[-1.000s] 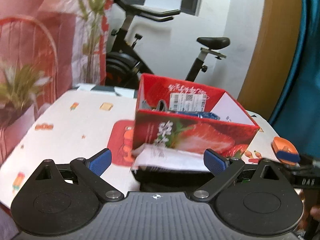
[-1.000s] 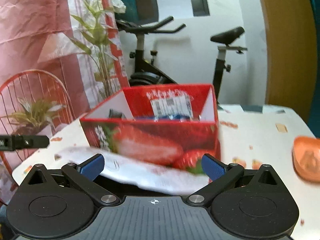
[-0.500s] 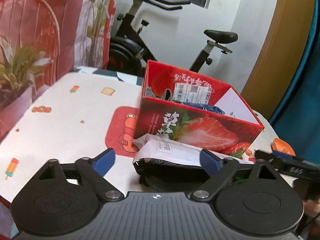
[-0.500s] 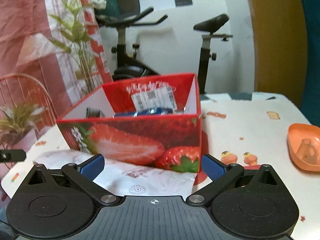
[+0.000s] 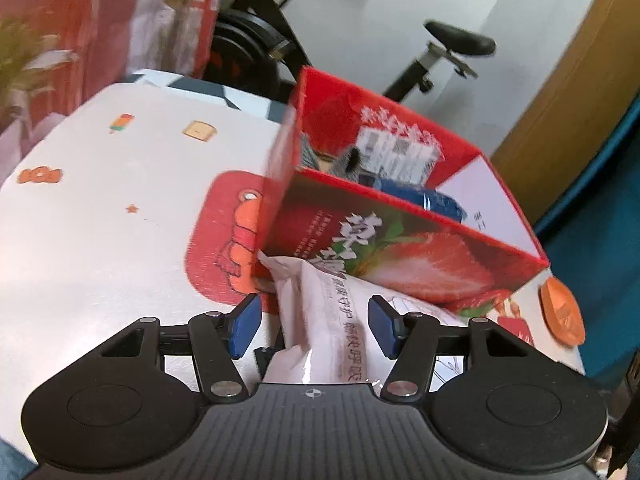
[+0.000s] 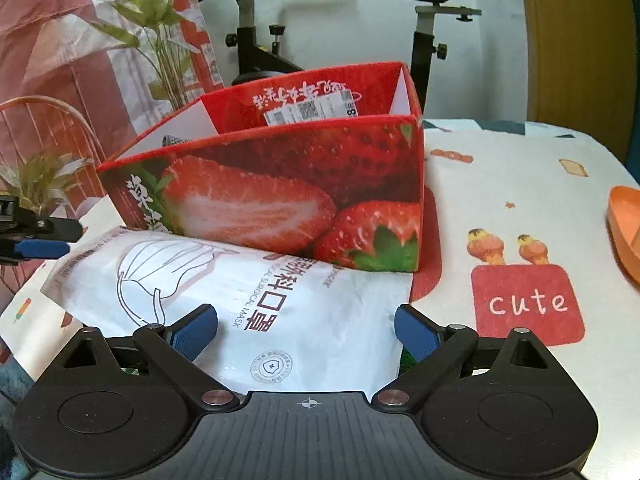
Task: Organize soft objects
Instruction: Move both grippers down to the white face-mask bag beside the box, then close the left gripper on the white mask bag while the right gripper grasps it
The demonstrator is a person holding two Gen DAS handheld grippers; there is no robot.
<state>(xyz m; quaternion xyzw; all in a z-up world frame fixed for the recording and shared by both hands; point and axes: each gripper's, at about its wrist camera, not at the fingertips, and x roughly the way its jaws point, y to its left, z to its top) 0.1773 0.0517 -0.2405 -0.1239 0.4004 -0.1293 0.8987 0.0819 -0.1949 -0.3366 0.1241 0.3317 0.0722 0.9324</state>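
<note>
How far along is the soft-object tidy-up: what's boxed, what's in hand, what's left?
Done: a blue packet already lies in the strawberry box. In hand: both grippers flank the white mask pack lying against the box front; the left gripper has just been closing around one end, pads not clearly pressing; the right gripper is open. Left: grip, lift, drop it in the box.

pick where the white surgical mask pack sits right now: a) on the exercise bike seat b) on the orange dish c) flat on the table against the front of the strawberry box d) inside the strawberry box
c: the right wrist view shows the mask pack lying on the table, its far edge against the strawberry box front wall, not inside it.
</note>
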